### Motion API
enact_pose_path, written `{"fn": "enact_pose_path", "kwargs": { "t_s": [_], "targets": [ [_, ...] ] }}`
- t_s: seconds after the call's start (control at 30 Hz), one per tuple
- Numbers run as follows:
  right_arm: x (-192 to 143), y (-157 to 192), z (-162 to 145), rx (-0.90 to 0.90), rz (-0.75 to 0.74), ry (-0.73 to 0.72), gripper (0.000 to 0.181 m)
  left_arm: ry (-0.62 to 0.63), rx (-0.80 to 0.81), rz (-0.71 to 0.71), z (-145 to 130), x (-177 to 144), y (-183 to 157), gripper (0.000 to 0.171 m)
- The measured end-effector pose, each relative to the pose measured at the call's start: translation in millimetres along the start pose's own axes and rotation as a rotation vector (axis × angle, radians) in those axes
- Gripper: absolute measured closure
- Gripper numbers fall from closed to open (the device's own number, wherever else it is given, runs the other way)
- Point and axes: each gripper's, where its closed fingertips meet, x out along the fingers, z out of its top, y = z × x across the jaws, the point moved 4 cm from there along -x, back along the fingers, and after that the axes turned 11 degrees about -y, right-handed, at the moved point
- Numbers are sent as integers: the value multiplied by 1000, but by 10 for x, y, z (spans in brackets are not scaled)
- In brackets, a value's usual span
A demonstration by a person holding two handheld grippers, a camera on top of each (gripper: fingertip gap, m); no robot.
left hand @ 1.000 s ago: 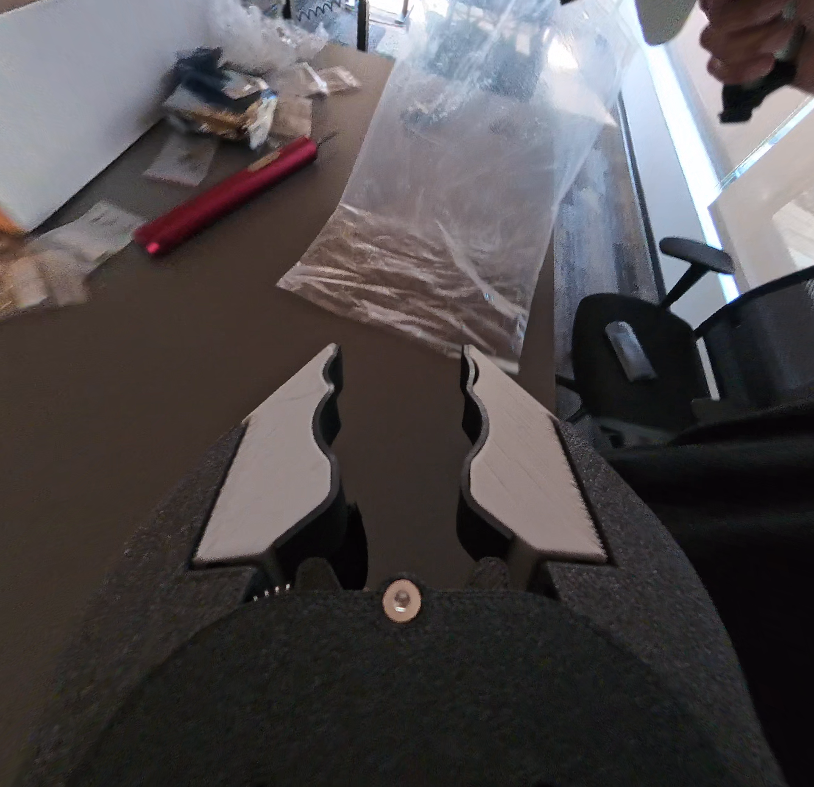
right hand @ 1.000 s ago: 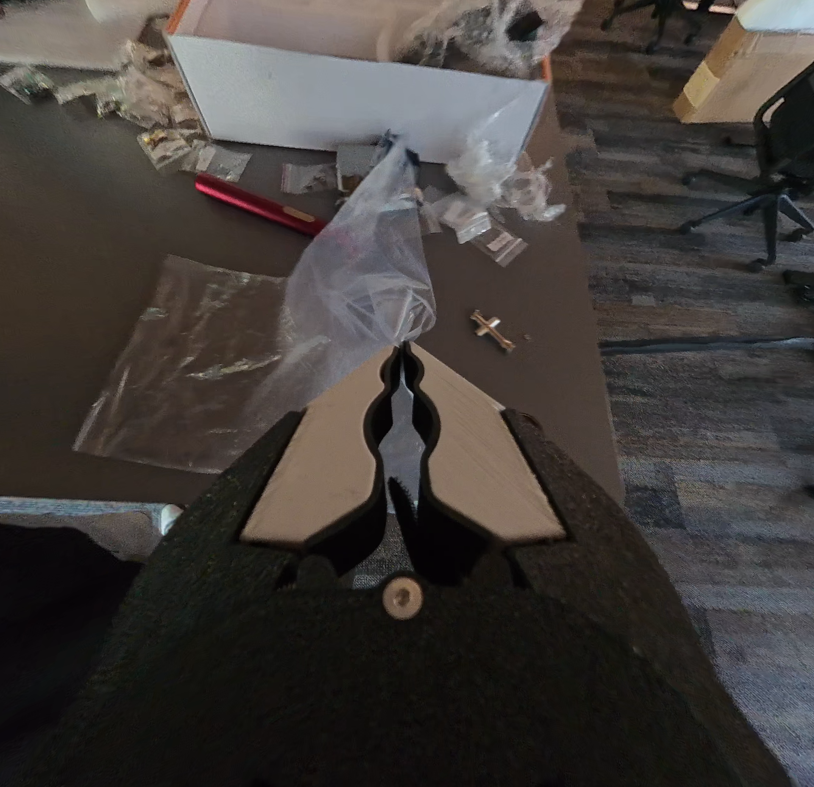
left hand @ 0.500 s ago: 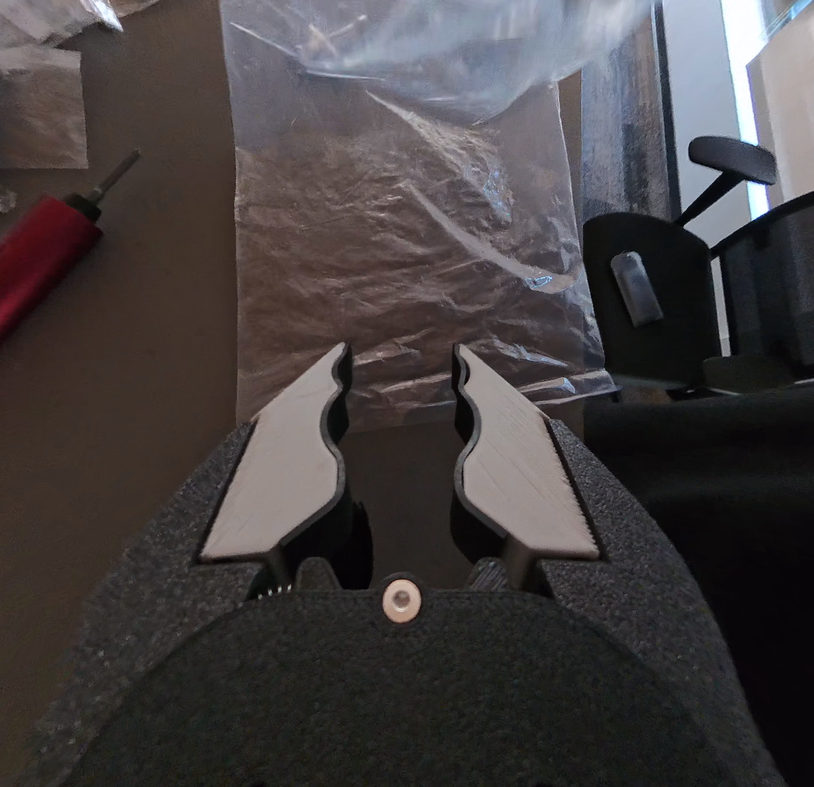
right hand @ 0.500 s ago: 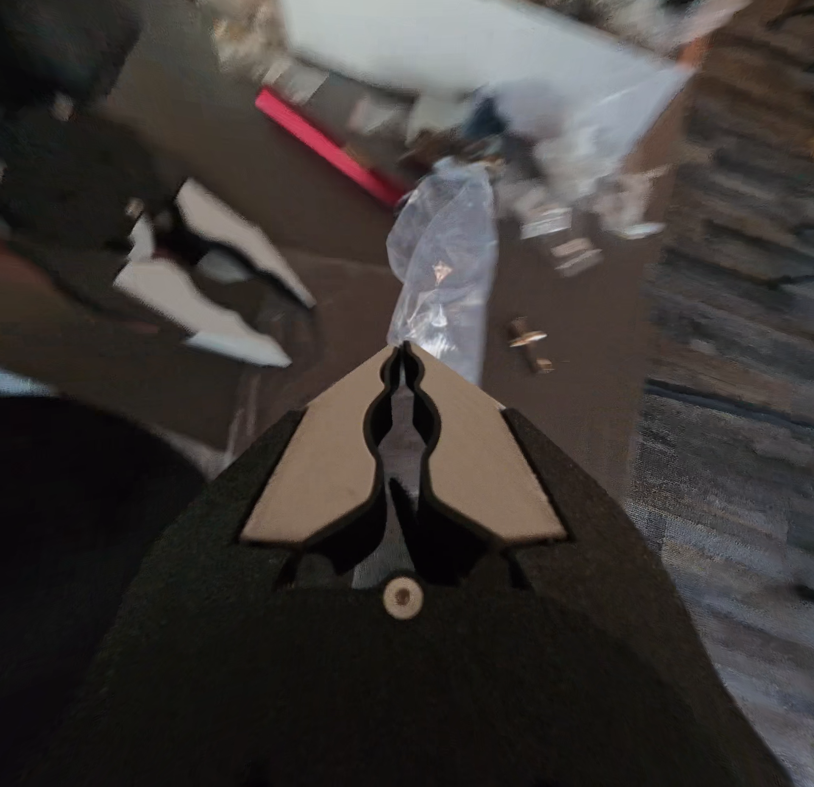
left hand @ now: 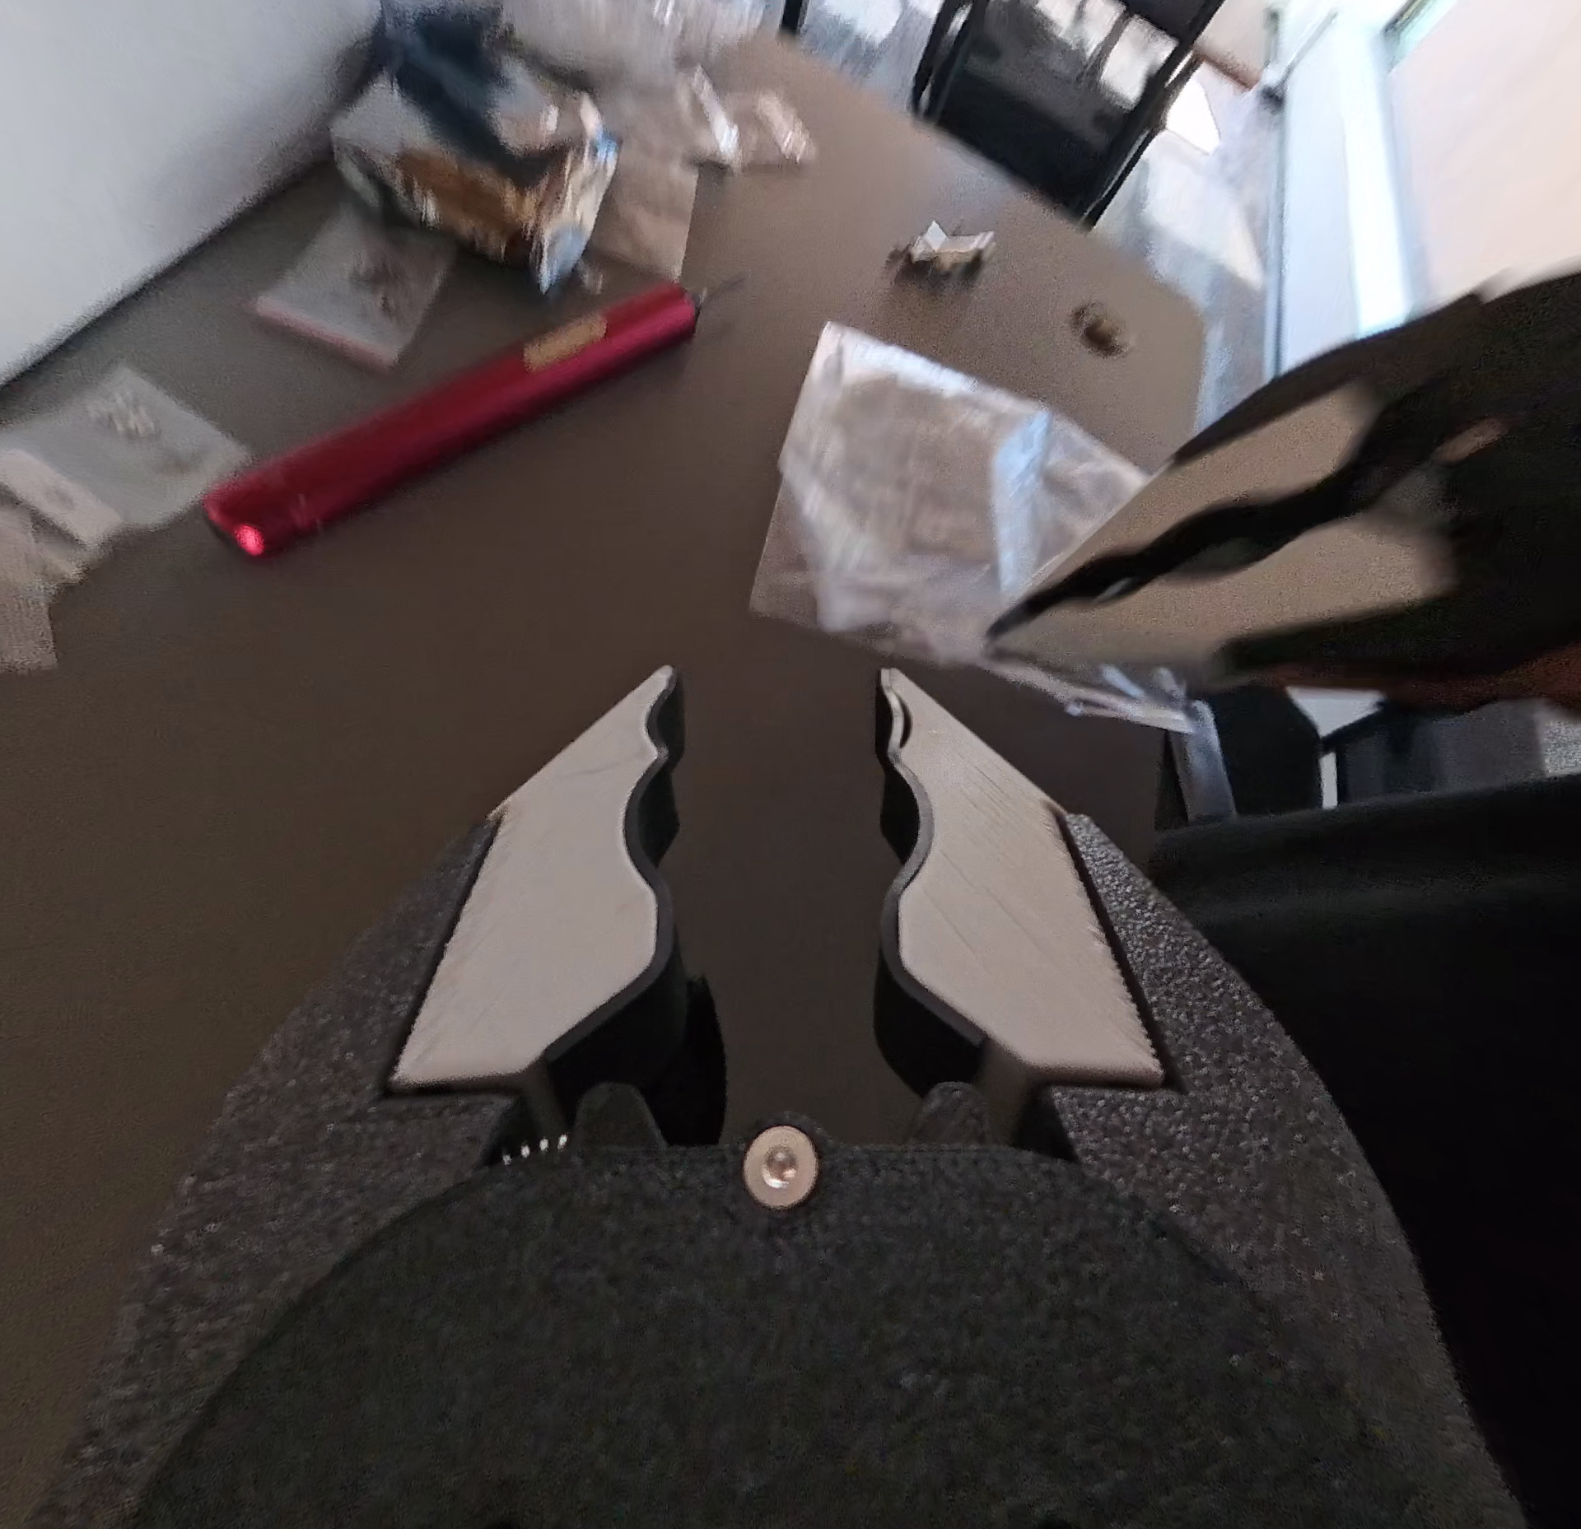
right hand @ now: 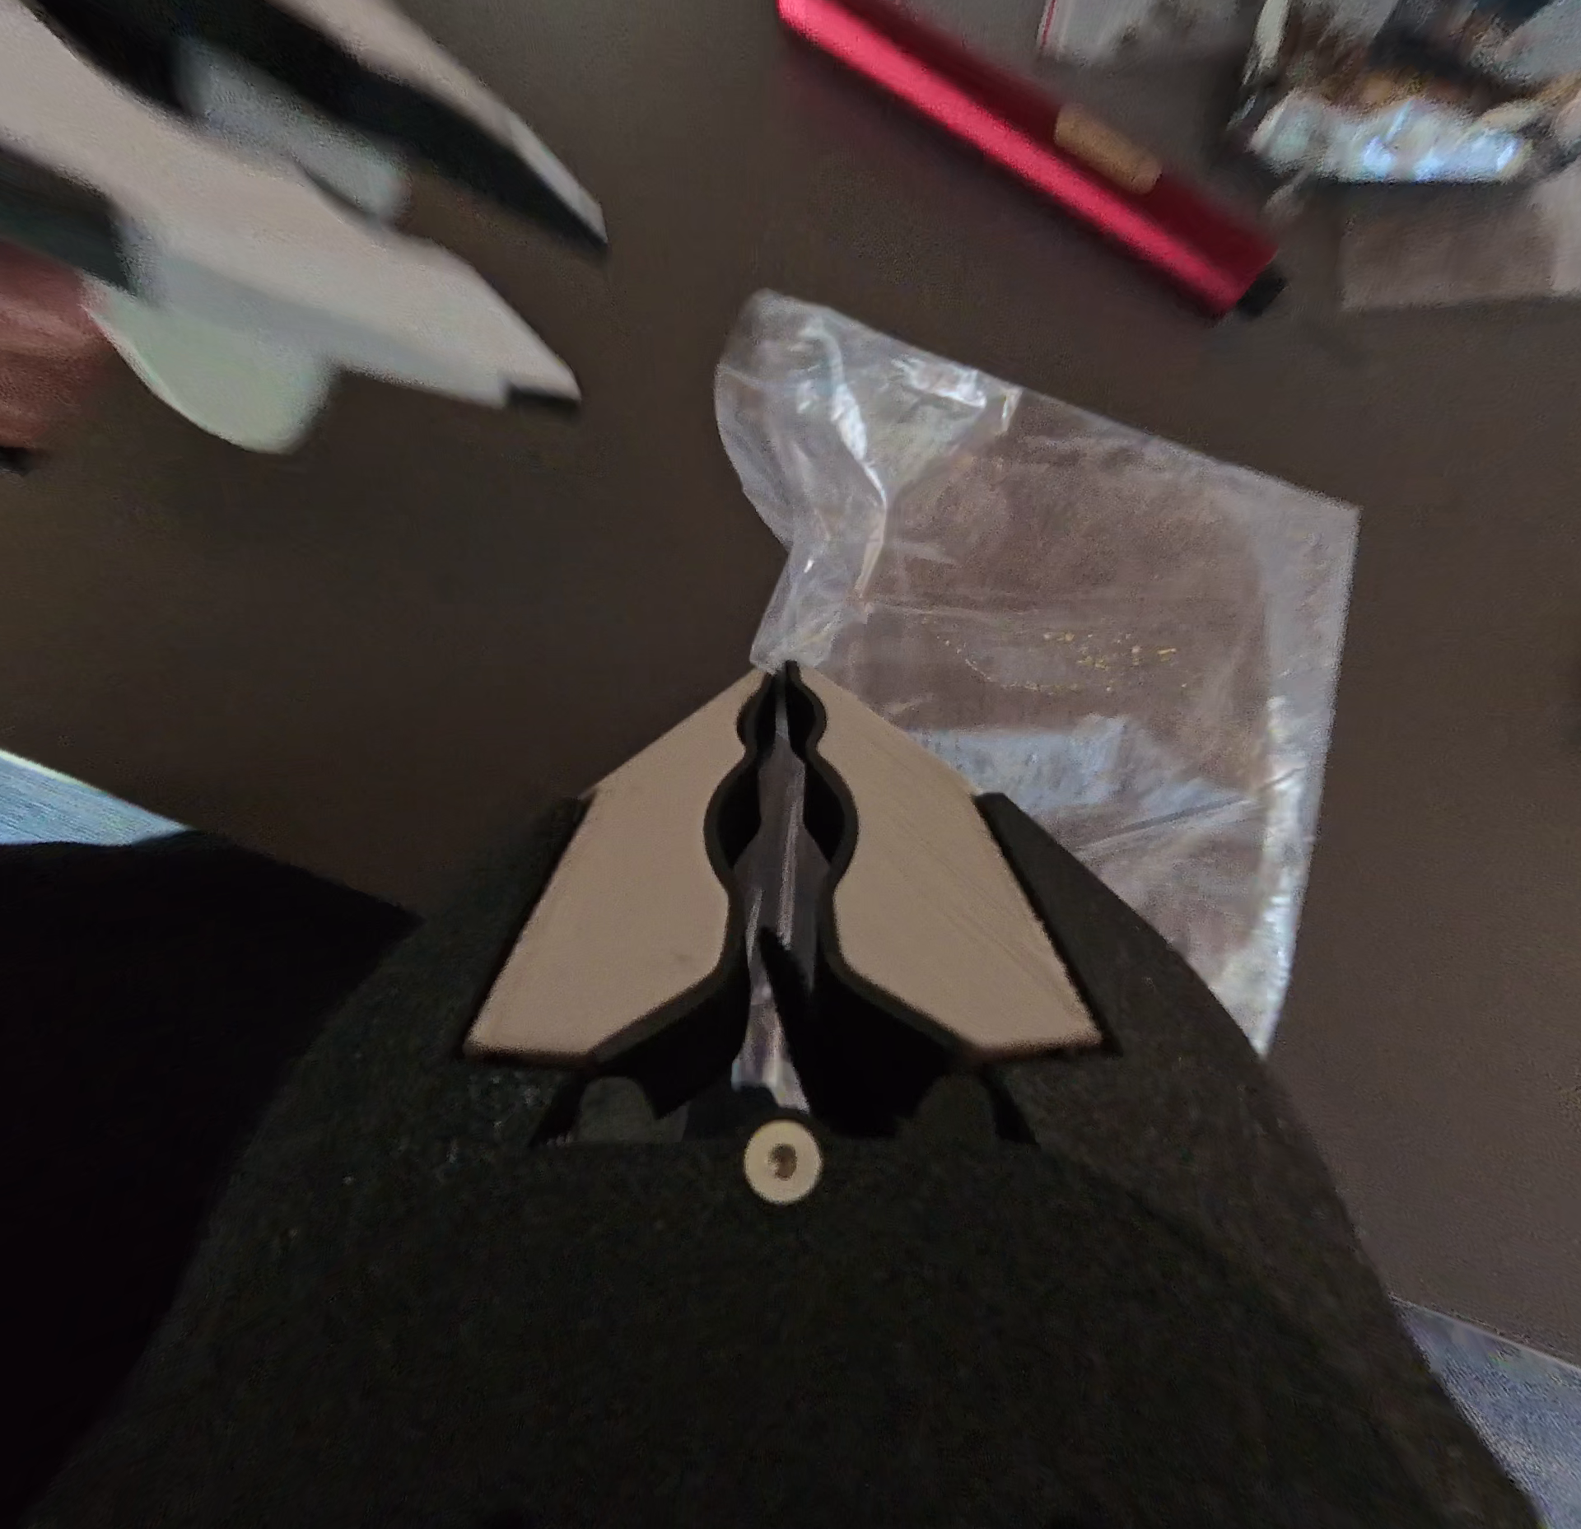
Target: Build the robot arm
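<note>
A clear plastic bag [right hand: 1027, 598] is pinched at its gathered corner by the right gripper [right hand: 783, 675], whose jaws are pressed together on the film; the bag's crumpled sheet is spread over the dark brown table [right hand: 428, 590] beyond the fingertips, though whether it lies flat on the surface cannot be told. In the left wrist view the same bag [left hand: 924, 504] is seen ahead and to the right, with the right gripper [left hand: 1009, 628] clamped on its near edge. The left gripper [left hand: 778, 692] is held with its jaws apart and nothing between them, above bare table [left hand: 342, 761], just beside the bag. In the right wrist view it [right hand: 582, 316] appears blurred at the upper left. A red cylindrical tool [left hand: 445, 423] is laid on the table beyond the bag, near a crumpled foil packet [left hand: 479, 153] and small flat packets [left hand: 351, 290]. A white box wall [left hand: 128, 119] is seen at the far left.
</note>
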Motion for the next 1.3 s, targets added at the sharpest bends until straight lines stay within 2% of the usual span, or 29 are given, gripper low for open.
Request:
{"fn": "enact_pose_path", "kwargs": {
  "t_s": [0.07, 0.17, 0.23, 0.3, 0.33, 0.37, 0.4, 0.43, 0.5, 0.53, 0.6, 0.7, 0.83, 0.97, 1.07, 1.17, 1.2, 1.27, 1.3],
  "targets": [
    [109, 15, -126, 1, -43, 16, 178, -63, 27, -69, 205, 13, -96, 132],
    [-42, 152, -72, 98, -9, -60, 147, -27, 92, -227, 349, 216, -330, 139],
    [-277, 333, 83, 259, 139, -153, 125, 80, 170, -299, 269, 424, -457, 141],
    [-626, 487, 329, 401, 389, -258, 126, 147, 250, -288, 163, 614, -475, 149],
    [-803, 450, 436, 432, 472, -308, 126, 184, 277, -285, 92, 691, -464, 152],
    [-937, 311, 507, 452, 484, -351, 126, 222, 305, -284, 14, 754, -446, 152],
    [-994, 93, 519, 446, 423, -374, 126, 247, 334, -274, -42, 805, -416, 152],
    [-968, -169, 466, 409, 300, -376, 126, 252, 360, -258, -64, 845, -391, 152],
    [-752, -615, 200, 276, 59, -336, 125, 244, 388, -249, -51, 906, -377, 153],
    [-602, -687, 35, 225, 17, -306, 121, 244, 398, -243, -37, 941, -365, 153],
    [-350, -643, -260, 154, -21, -219, 101, 259, 426, -232, -36, 1035, -326, 153],
    [-195, -535, -509, 24, -127, -173, 97, 257, 424, -230, -20, 1156, -284, 154],
    [-184, -598, -524, 54, -172, -213, 99, 262, 392, -240, 40, 1206, -270, 149],
    [-203, -940, -509, 97, -227, -222, 99, 195, 357, -242, 244, 1203, -273, 143],
    [-130, -1095, -431, 84, -203, -201, 99, 154, 337, -217, 401, 1167, -221, 143],
    [-55, -1152, -318, 78, -170, -162, 100, 151, 330, -188, 445, 1137, -163, 143],
    [-95, -1167, -253, 85, -156, -177, 102, 158, 332, -178, 430, 1130, -153, 143],
    [-311, -1233, -25, 73, -121, -300, 112, 178, 335, -159, 366, 1111, -139, 142],
    [-416, -1325, 54, 73, -112, -339, 122, 189, 333, -152, 319, 1102, -138, 141]
  ]
}}
